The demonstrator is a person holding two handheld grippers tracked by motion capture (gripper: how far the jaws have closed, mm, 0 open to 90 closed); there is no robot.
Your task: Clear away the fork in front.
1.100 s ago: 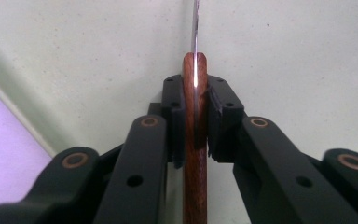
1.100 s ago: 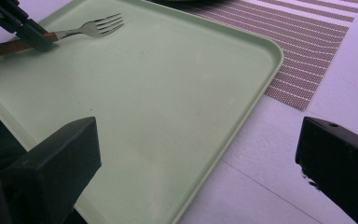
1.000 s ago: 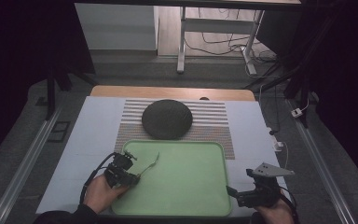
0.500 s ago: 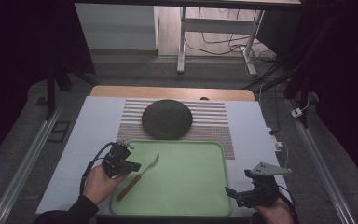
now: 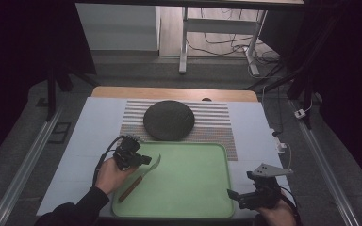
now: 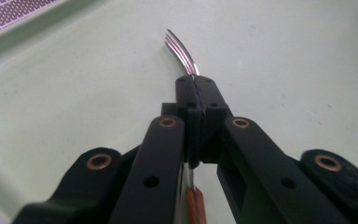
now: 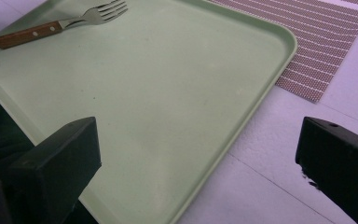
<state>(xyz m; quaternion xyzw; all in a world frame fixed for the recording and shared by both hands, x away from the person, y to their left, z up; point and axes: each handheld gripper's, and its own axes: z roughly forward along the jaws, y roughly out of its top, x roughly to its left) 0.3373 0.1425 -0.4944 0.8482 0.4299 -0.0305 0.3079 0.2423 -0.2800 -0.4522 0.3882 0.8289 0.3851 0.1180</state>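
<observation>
Left hand-held gripper (image 5: pixel 143 160) clamped on a fork over the tray's left side.

The metal fork with a brown wooden handle (image 5: pixel 141 176) is pinched at its neck between the left hand-held gripper's closed jaws, over the left part of the pale green rectangular plastic tray (image 5: pixel 193 188) on the tabletop. Its long axis runs diagonally: handle down toward the tray's near-left corner, curved tines (image 6: pixel 179 49) pointing past the jaw tips toward the tray's middle. Whether the handle end touches the tray I cannot tell. The right hand-held gripper (image 5: pixel 238 197) sits at the tray's near-right corner, jaws spread wide and empty, well apart from the fork, so the left hand is the nearer one. A dark round plate (image 5: pixel 168 120) rests on the striped placemat (image 5: pixel 217 125) beyond.
</observation>
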